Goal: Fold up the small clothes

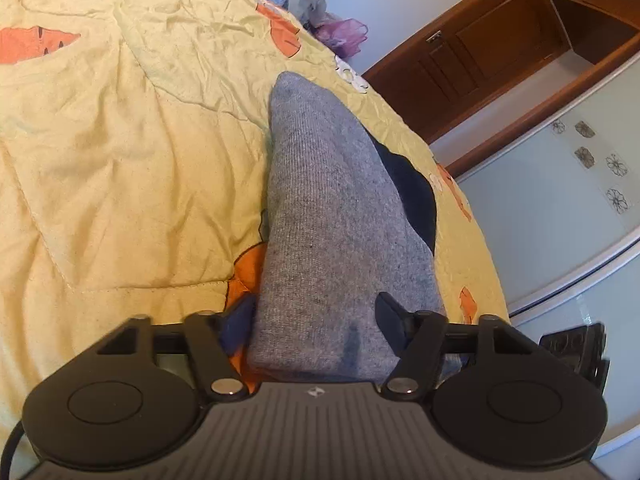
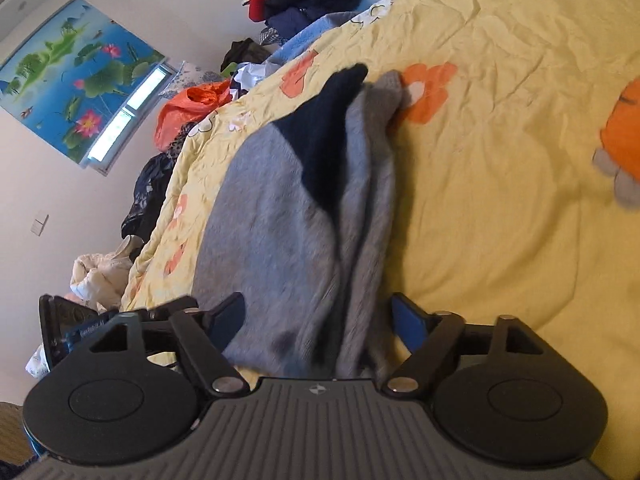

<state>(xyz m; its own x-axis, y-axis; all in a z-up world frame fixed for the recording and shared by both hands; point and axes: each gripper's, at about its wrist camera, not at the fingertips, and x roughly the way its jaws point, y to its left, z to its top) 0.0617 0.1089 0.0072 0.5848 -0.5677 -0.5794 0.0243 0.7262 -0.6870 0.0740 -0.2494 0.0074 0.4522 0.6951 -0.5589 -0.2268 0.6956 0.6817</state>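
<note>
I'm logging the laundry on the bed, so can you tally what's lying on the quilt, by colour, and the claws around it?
Grey knitted socks with dark navy heel or toe patches: 2, one over the other on the yellow floral quilt
Black two-finger claws: 2, left claw and right claw, both astride the socks
Total: 4

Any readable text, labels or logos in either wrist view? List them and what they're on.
No text can be read.
Small emblem on left gripper body: a logo, no letters.
Same emblem on right gripper body.
Pale print on the black mount at the right view's left edge: too blurred to read.
</note>
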